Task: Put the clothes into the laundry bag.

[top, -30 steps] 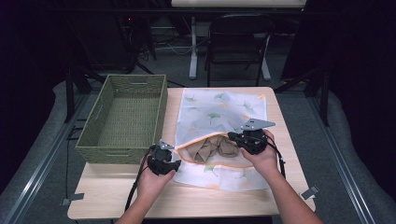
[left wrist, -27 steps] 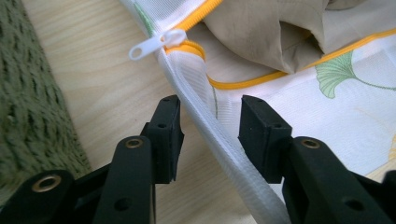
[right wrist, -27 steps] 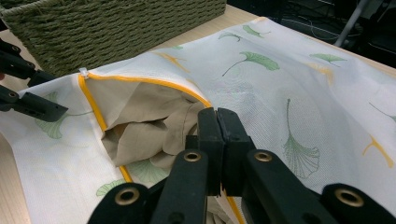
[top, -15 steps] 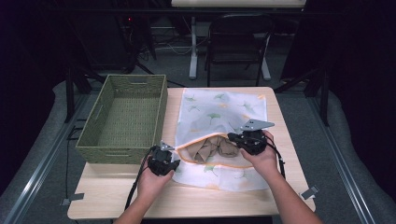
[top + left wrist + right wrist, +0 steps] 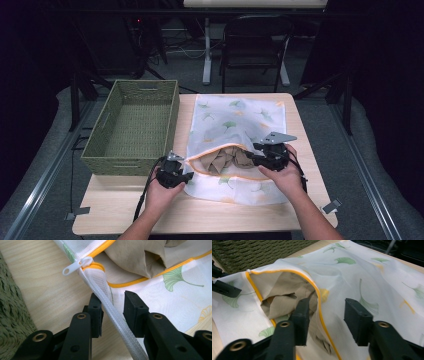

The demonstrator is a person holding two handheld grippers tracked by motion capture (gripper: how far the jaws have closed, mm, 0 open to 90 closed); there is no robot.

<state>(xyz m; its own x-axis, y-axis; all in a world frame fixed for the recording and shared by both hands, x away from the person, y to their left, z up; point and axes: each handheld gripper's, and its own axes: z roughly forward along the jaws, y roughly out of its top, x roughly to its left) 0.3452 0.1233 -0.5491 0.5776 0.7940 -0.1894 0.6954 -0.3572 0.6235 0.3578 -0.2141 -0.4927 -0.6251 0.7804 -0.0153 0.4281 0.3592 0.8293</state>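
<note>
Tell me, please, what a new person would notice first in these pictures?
First, the white mesh bag with green leaf prints, lying in the middle of the table, its orange-edged mouth open on beige cloth inside. A gripper stands at each side of that mouth. A green woven basket sits left of the bag.

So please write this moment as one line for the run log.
left tongs: open, bag seam between | right tongs: just opened, astride mouth rim | mesh laundry bag: unzipped | beige garment: inside
</note>
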